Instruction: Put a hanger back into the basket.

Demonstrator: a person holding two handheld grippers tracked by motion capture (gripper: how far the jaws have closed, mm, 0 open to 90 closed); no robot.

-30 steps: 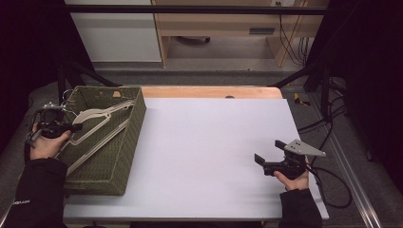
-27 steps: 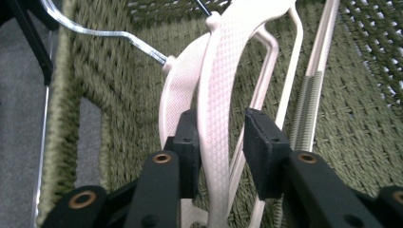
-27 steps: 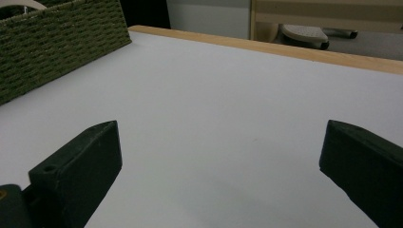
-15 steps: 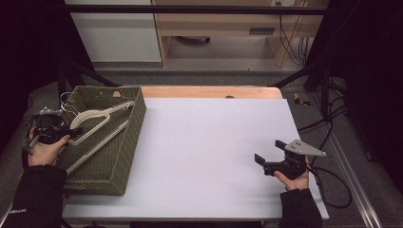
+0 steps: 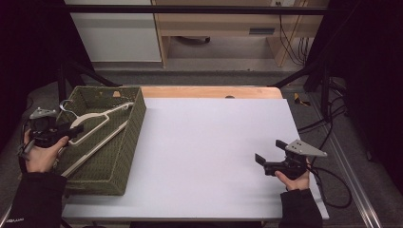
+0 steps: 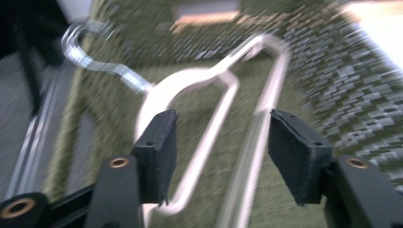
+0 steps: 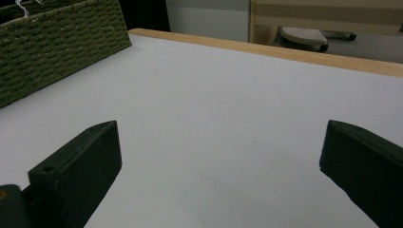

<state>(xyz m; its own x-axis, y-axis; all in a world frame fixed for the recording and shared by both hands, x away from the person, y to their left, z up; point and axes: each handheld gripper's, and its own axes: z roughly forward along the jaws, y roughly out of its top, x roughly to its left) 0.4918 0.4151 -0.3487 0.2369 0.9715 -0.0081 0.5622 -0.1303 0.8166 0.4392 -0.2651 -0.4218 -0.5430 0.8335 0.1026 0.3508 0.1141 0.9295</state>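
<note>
A white clothes hanger (image 5: 95,124) with a metal hook (image 6: 102,64) lies inside the green woven basket (image 5: 138,118) at the table's left. My left gripper (image 5: 76,130) hovers at the basket's left rim, pointing in at the hanger. Its jaws have just been opening. In the left gripper view the hanger (image 6: 199,78) sits past the gripper (image 6: 218,142), and neither pad presses on it. My right gripper (image 5: 269,152) rests on the white table at the front right, open wide with nothing between its jaws (image 7: 223,161).
The white tabletop (image 5: 214,142) stretches between the basket and the right hand, with a wooden strip (image 5: 209,91) along its far edge. The basket's woven wall (image 7: 57,47) stands at the far left in the right gripper view. Cables trail off the table's right side.
The left gripper's jaws opened off the hanger and the hand drew back to the left and slightly up. The hanger stays in the basket. The right gripper has not moved.
</note>
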